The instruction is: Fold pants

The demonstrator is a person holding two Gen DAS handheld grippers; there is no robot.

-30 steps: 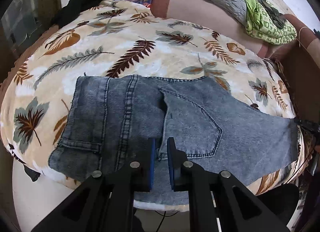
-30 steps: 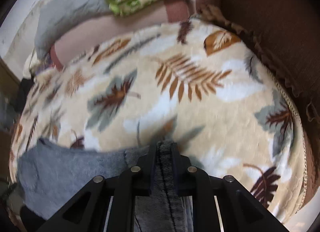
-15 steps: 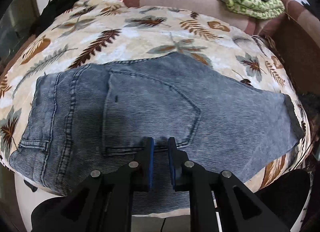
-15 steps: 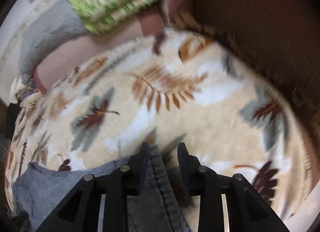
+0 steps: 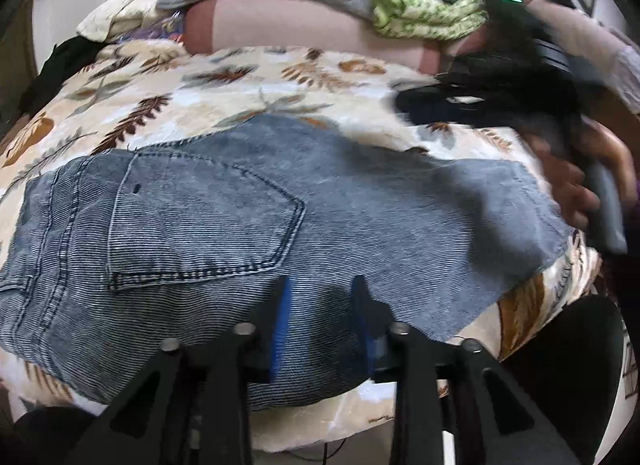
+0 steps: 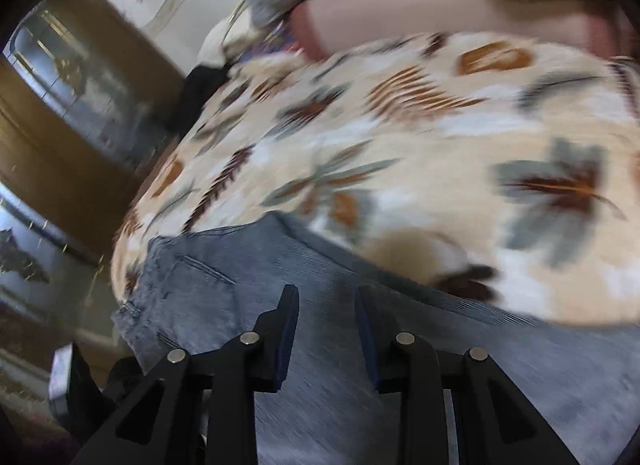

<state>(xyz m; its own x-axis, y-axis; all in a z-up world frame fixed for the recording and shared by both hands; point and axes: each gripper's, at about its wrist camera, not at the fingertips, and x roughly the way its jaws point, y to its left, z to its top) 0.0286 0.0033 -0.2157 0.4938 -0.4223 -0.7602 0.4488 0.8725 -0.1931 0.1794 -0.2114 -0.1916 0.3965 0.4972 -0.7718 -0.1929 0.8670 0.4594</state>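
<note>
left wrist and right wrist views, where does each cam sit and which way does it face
Left wrist view: on the left gripper, angled down at the jeans on the leaf blanket; its fingers are opening with nothing between them, and the person's other hand shows at right.
Right wrist view: on the right gripper, angled down across the jeans toward the pillows; only its own parted fingers show, blurred.
Shared: jeans, leaf blanket, pillows.

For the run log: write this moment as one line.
step: fold pants | jeans: flat on leaf-print blanket | left gripper: opening, nothing gripped | right gripper: open, empty, over jeans
</note>
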